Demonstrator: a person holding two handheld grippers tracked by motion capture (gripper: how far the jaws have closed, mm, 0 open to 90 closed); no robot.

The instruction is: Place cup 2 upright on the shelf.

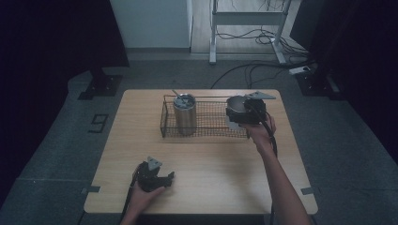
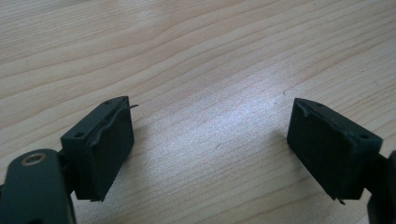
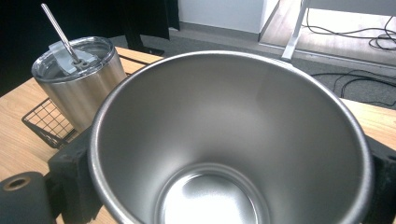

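Gripping an open steel tumbler, the right gripper is hovering at right of centre over the wire basket; a lidded tumbler is standing inside. Lower left, the left gripper is resting wide open, empty.

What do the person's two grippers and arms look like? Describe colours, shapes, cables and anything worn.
Both grippers, the left gripper and the right gripper, are black, each topped by a grey three-cornered plate. The fingers are blocky black pads, one edge frayed. A black cable trails along each forearm. The forearms are bare, no sleeves in sight.
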